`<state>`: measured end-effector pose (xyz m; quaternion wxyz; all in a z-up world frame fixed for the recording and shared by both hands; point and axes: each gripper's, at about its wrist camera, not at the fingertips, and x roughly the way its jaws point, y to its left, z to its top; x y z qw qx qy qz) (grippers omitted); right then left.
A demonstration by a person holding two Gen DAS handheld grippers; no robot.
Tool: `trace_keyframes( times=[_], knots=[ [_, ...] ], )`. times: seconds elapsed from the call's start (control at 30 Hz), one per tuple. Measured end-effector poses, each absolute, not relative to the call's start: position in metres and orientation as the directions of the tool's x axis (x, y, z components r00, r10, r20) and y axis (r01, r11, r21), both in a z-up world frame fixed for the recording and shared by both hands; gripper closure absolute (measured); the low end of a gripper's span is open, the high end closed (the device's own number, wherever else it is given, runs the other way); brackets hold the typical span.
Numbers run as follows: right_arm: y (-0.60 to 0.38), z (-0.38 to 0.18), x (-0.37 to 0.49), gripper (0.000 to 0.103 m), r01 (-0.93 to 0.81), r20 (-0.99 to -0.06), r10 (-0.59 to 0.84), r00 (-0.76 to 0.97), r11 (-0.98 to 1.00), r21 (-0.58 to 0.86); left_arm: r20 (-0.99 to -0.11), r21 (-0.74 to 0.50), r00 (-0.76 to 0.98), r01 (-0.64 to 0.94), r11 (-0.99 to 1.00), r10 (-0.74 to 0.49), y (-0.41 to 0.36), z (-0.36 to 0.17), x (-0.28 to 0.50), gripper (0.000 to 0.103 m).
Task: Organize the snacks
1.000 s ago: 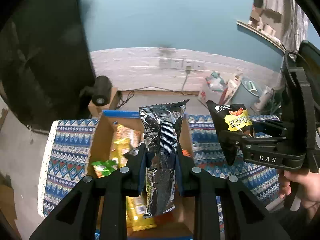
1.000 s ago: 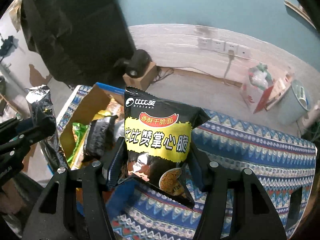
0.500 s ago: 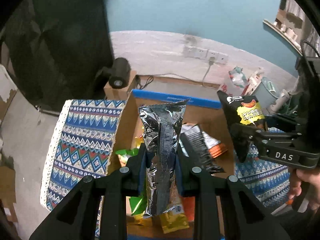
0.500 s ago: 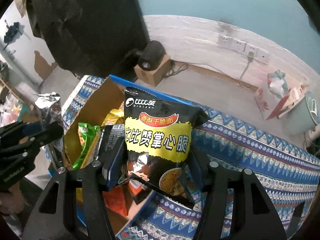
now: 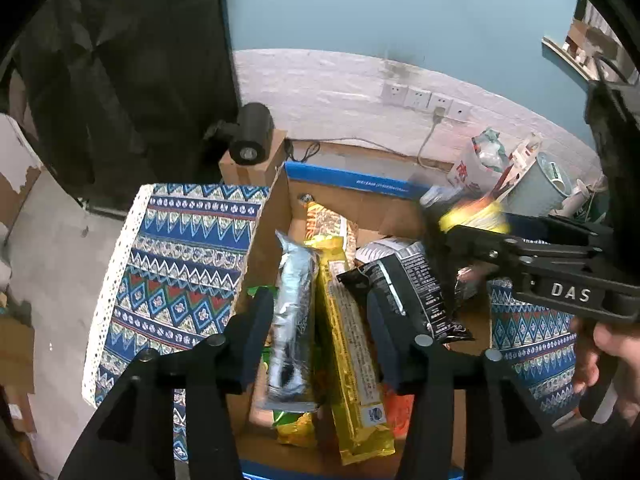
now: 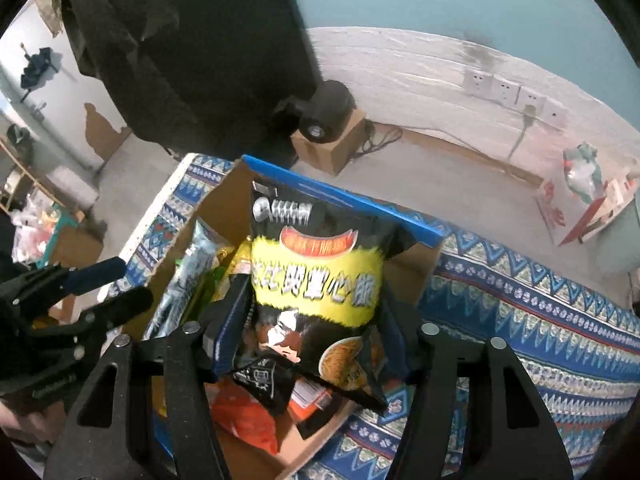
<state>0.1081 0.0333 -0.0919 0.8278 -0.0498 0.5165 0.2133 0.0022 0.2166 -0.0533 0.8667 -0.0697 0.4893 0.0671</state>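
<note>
An open cardboard box (image 5: 352,186) (image 6: 340,196) sits on a patterned cloth table (image 5: 188,264) (image 6: 520,320). My left gripper (image 5: 320,312) (image 6: 116,286) hovers over it with its jaws opening. The silver packet (image 5: 294,312) (image 6: 188,276) lies loose in the box beneath them, beside a long yellow packet (image 5: 348,340) and a black packet (image 5: 408,292). My right gripper (image 6: 316,300) (image 5: 460,236) is over the box's right part, its jaws opening too. The black and yellow noodle snack bag (image 6: 316,276) is blurred between its fingers, slipping down free of the pads.
An orange packet (image 6: 244,412) and green wrappers lie lower in the box. On the floor behind stand a black cylinder on a small carton (image 5: 250,136), wall sockets (image 5: 420,98), a plastic bag (image 5: 484,156) and a bin (image 5: 548,184). A hand (image 5: 608,356) holds the right gripper.
Both grippers came down over the box. The left jaws spread and the silver packet dropped into the box. The right jaws widened and the black and yellow bag started to slide.
</note>
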Motion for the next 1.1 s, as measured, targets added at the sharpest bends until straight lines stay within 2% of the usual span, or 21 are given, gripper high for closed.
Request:
trace_keyframes(
  times=[0.07, 0.3, 0.43, 0.83, 1.1],
  knots=[
    [0.033, -0.09, 0.108, 0.032, -0.403, -0.873, 0.302, 0.384, 0.905, 0.136, -0.855, -0.044, 0.516, -0.175, 0.984, 0.054, 0.214, -0.05, 0.001, 0.045],
    [0.027, -0.075, 0.102, 0.028, -0.39, -0.861, 0.301, 0.409, 0.911, 0.134, -0.833, -0.032, 0.551, -0.154, 0.987, 0.059, 0.208, -0.034, -0.008, 0.032],
    [0.023, -0.062, 0.092, 0.027, -0.385, -0.855, 0.277, 0.437, 0.918, 0.101, -0.825, -0.033, 0.561, -0.155, 0.987, 0.061, 0.207, -0.026, -0.012, 0.032],
    [-0.008, -0.024, 0.065, 0.026, -0.307, -0.821, 0.204, 0.534, 0.951, 0.037, -0.774, 0.007, 0.626, -0.147, 0.989, 0.098, 0.192, 0.006, -0.027, 0.017],
    [-0.02, -0.005, 0.05, 0.025, -0.276, -0.804, 0.159, 0.573, 0.961, -0.007, -0.767, 0.007, 0.637, -0.107, 0.994, 0.074, 0.175, 0.013, -0.033, 0.014]
  ],
)
